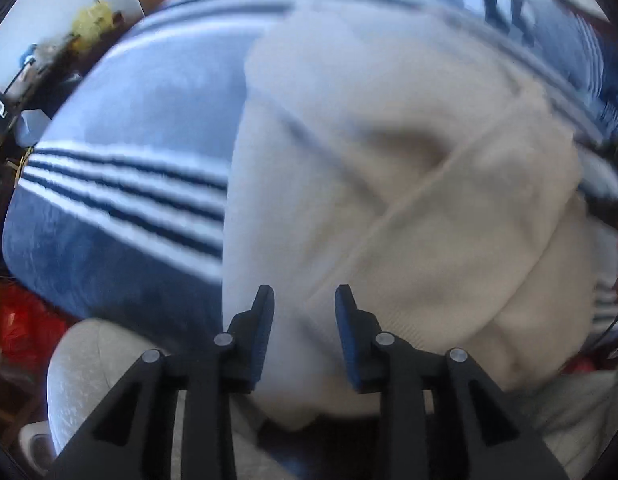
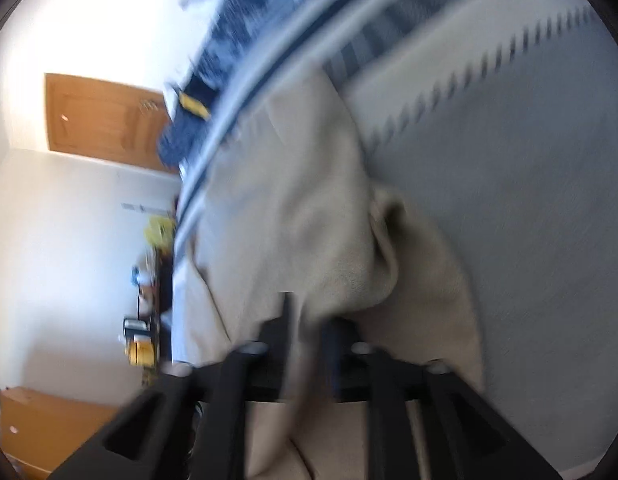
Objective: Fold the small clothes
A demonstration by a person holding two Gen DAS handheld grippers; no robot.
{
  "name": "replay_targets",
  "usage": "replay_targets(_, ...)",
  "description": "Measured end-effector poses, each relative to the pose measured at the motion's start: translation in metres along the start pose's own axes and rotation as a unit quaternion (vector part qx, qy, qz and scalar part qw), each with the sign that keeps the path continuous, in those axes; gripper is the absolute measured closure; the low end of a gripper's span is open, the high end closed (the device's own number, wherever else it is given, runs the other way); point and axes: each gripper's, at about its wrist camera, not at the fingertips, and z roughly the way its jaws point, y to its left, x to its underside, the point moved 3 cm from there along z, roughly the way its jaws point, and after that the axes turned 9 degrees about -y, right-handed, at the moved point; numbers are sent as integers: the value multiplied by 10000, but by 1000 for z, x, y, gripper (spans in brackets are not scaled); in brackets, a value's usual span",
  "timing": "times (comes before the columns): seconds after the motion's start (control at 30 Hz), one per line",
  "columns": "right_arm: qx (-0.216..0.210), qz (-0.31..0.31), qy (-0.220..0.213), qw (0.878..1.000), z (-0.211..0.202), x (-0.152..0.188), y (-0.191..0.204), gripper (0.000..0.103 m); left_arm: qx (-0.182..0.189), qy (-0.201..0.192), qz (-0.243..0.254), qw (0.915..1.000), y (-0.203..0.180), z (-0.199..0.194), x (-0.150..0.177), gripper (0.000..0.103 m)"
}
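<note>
A blue blanket (image 1: 121,120) with white and navy stripes covers most of the left wrist view, running from about 7 o'clock round to 2 o'clock, and in the right wrist view it shows as a pale blue-grey surface (image 2: 509,184) filling the half from 12 to 5 o'clock. On it lies the cream garment (image 1: 409,184), a soft knit piece folded over itself with a seam running diagonally across its middle; it takes up the centre and the 3 to 6 o'clock part of the left wrist view. In the right wrist view the same garment (image 2: 293,208) hangs in bunched folds from the centre down to 6 o'clock. A wooden door (image 2: 105,120) stands at 9 o'clock against a white wall. The left gripper (image 1: 305,300) at 6 o'clock has its blue-padded tongs spread, hovering just over the cream cloth with nothing pinched. The right gripper (image 2: 309,320) at 6 o'clock is blurred; cream cloth passes between its tongs, but whether they pinch it I cannot tell
</note>
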Motion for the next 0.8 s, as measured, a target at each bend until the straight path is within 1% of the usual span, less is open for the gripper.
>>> replay_targets(0.03,-82,63,-89,9999,-2,-2,-1,36,129,-273,53,9995,-9,-13,-12,51)
replay_targets(0.07,-197,86,-198,9996,-4,-7,-1,36,248,-473,165,9984,-18,-24,-22,41)
replay_targets(0.1,-296,120,-277,9991,-9,-12,-1,36,479,-742,361,9954,-38,-36,-41,24)
replay_targets(0.13,-426,265,-372,9981,-14,-18,-4,36,653,-907,503,9925,-53,-44,-54,16)
replay_targets(0.2,-741,573,-529,9942,-20,-25,-15,36,1012,-1095,808,9855,-93,-49,-90,16)
replay_targets(0.23,-712,693,-585,9933,-19,-29,-23,36,1197,-1098,906,9826,-113,-46,-107,16)
replay_targets(0.27,-626,845,-618,9925,-15,-34,-31,36,1420,-1028,1009,9793,-136,-39,-126,15)
replay_targets(0.3,-663,991,-627,9909,-11,-37,-38,36,1631,-922,1103,9761,-155,-29,-144,15)
replay_targets(0.33,-677,1113,-646,9894,-6,-38,-46,40,1782,-850,1134,9737,-173,-18,-160,15)
replay_targets(0.37,-690,1236,-665,9877,-4,-40,-50,47,1873,-821,1152,9721,-189,-8,-174,15)
replay_targets(0.4,-804,1393,-677,9847,0,-41,-55,48,1917,-777,1218,9708,-208,6,-190,15)
replay_targets(0.43,-983,1441,-700,9822,0,-44,-57,50,1901,-665,1288,9710,-228,24,-205,15)
replay_targets(0.47,-1048,1395,-820,9812,1,-47,-61,56,1916,-519,1328,9711,-244,40,-217,15)
replay_targets(0.5,-1046,1479,-874,9796,1,-51,-65,59,1937,-409,1399,9702,-258,54,-227,15)
replay_targets(0.53,-1124,1566,-859,9775,3,-53,-66,62,1908,-316,1491,9697,-277,69,-236,15)
replay_targets(0.57,-1251,1608,-831,9755,6,-55,-67,64,1862,-218,1561,9698,-290,82,-240,15)
replay_targets(0.63,-1112,1573,-767,9783,8,-58,-66,68,1732,87,1654,9709,-318,113,-246,15)
replay_targets(0.67,-1109,1538,-747,9790,11,-59,-62,71,1684,214,1659,9714,-330,128,-250,15)
replay_targets(0.7,-994,1470,-754,9812,10,-60,-62,74,1650,276,1684,9714,-344,137,-254,15)
replay_targets(0.73,-865,1443,-748,9829,9,-62,-63,84,1583,293,1718,9719,-355,145,-255,15)
replay_targets(0.77,-839,1475,-715,9829,7,-62,-68,90,1494,280,1776,9723,-362,151,-252,16)
replay_targets(0.8,-822,1576,-670,9818,7,-62,-75,94,1327,279,1895,9725,-373,162,-253,24)
